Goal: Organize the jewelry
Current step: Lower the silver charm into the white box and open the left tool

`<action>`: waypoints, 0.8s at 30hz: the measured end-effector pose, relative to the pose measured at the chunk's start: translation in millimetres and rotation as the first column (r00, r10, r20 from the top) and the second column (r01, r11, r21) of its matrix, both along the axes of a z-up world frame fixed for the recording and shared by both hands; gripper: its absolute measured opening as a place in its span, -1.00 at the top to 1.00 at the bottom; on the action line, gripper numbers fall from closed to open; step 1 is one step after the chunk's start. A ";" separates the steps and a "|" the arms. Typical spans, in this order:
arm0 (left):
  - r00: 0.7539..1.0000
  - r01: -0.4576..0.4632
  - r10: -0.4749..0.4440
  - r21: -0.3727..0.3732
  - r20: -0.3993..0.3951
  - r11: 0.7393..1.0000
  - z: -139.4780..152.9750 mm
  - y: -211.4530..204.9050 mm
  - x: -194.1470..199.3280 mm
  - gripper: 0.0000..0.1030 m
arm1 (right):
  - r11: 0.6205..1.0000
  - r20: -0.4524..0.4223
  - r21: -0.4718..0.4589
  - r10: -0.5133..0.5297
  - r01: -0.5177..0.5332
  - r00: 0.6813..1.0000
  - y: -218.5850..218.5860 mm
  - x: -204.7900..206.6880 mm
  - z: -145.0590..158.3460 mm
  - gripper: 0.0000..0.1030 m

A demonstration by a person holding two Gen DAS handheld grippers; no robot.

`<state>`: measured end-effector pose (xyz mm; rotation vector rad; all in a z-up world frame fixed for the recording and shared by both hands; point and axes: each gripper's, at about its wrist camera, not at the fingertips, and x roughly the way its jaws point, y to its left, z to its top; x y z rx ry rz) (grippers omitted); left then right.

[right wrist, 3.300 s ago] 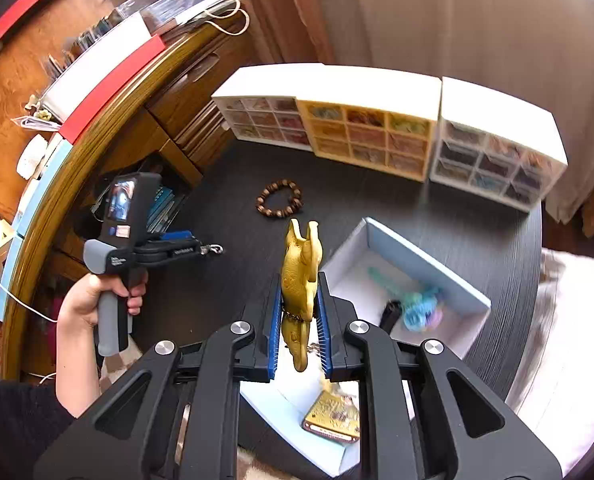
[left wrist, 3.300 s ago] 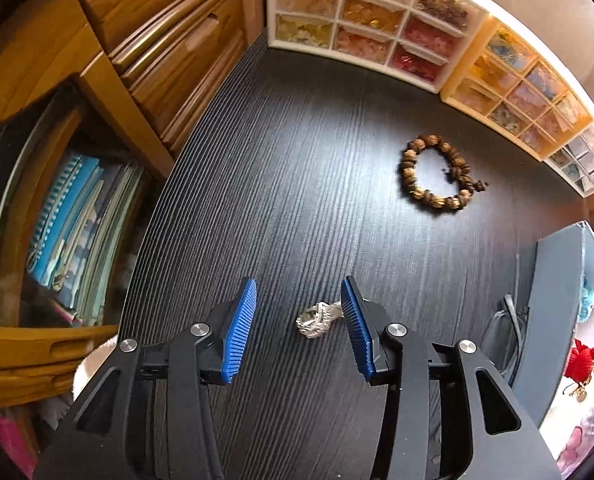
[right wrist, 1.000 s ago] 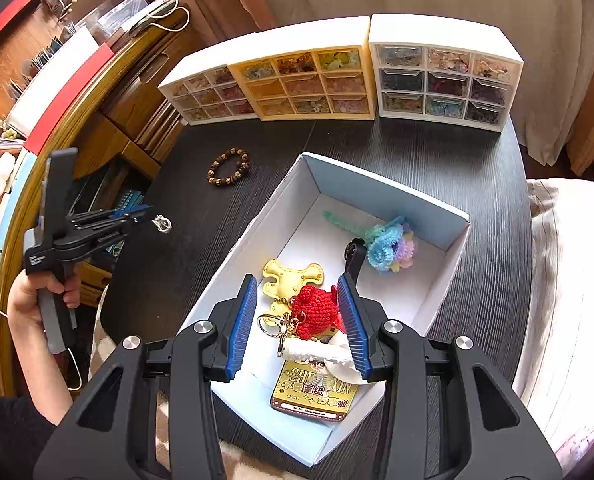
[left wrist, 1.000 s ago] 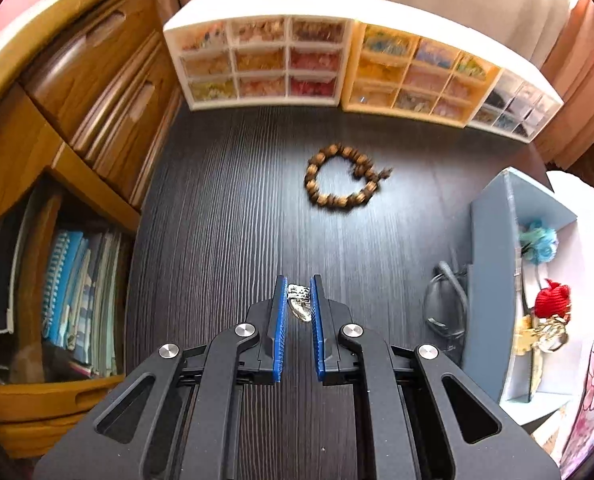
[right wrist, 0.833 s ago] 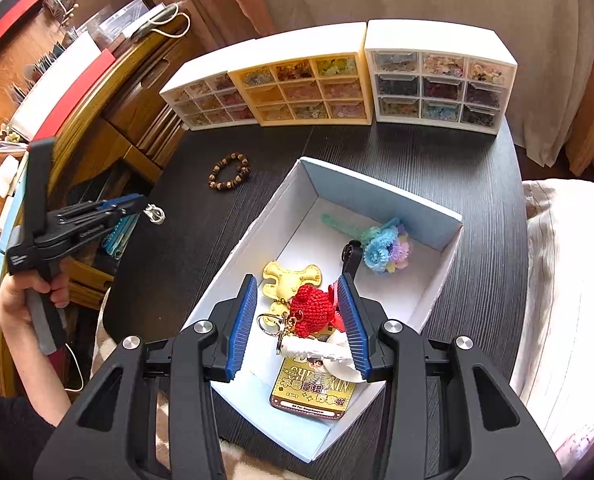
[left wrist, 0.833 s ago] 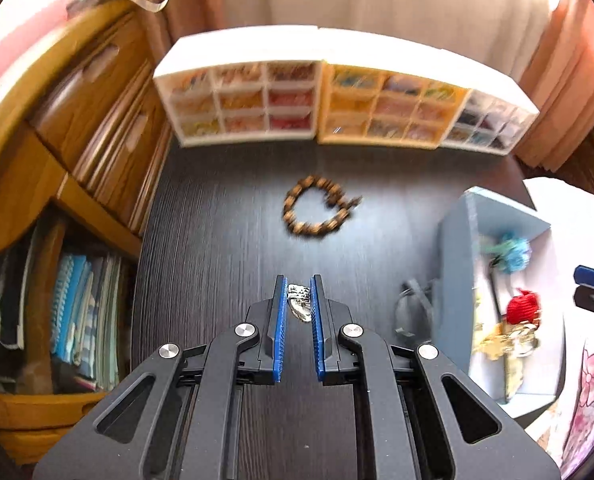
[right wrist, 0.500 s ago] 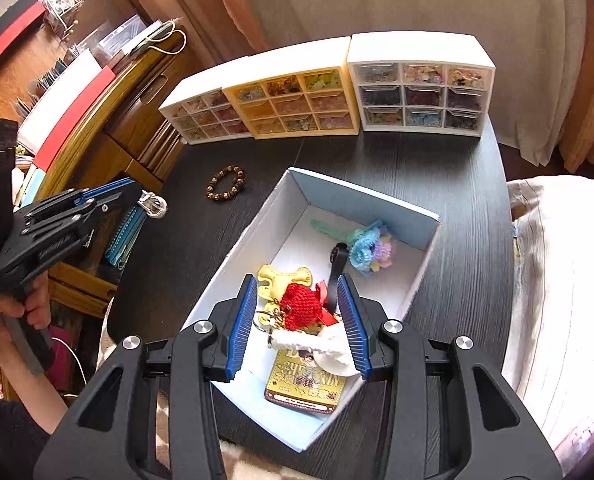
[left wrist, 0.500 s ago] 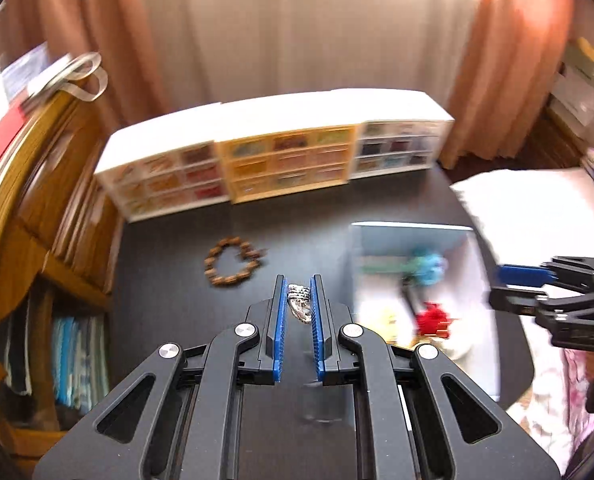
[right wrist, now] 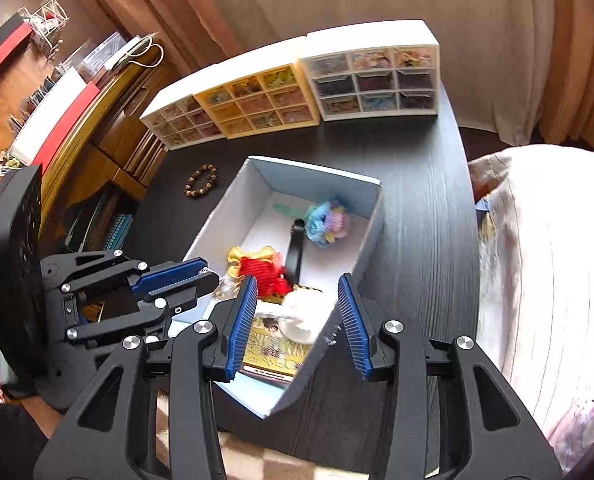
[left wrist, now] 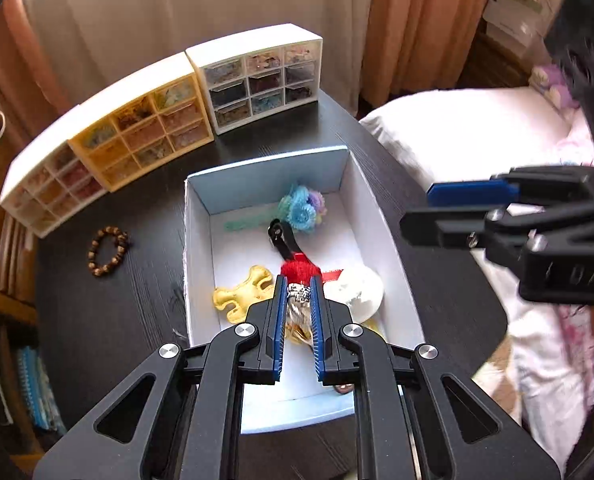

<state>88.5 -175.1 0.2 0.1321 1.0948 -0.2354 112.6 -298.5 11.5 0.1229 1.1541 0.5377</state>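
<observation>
My left gripper (left wrist: 298, 291) is shut on a small silver charm (left wrist: 298, 293) and holds it above the open light-blue box (left wrist: 196, 216). The box holds a red knitted charm (left wrist: 299, 270), a yellow bone-shaped charm (left wrist: 243, 296), a blue crochet flower (left wrist: 301, 208) and a white piece (left wrist: 357, 290). My right gripper (right wrist: 297, 322) is open and empty above the box's near end (right wrist: 367, 248). It shows at the right of the left wrist view (left wrist: 473, 208). The left gripper (right wrist: 211, 278) shows at the left of the right wrist view. A brown bead bracelet (left wrist: 107, 250) lies on the black table left of the box.
Three small drawer cabinets, white (left wrist: 41, 184), yellow (left wrist: 145, 128) and white (left wrist: 263, 76), line the table's back edge. A wooden desk with shelves (right wrist: 97, 128) stands to the left. A bed with white bedding (right wrist: 545, 280) lies to the right.
My left gripper picked the silver charm off the table and carried it right, over the box. My right gripper let go of the gold figure, opened, and stays over the box's near end.
</observation>
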 end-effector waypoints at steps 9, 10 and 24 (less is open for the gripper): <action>0.997 -0.005 0.004 -0.016 -0.073 1.000 -29.4 -3.1 -7.3 0.76 | 1.000 -0.018 0.003 -0.004 0.004 1.000 0.4 0.4 -8.3 0.18; 0.997 -0.012 0.011 -0.018 -0.076 1.000 -32.4 -1.5 -6.3 0.76 | 1.000 -0.018 0.001 -0.003 0.003 1.000 1.8 0.4 -8.9 0.14; 0.991 -0.135 0.131 -0.253 -0.033 0.958 0.3 61.6 -11.3 -0.64 | 0.994 0.032 -0.097 -0.044 0.047 0.999 12.1 15.5 1.0 -0.51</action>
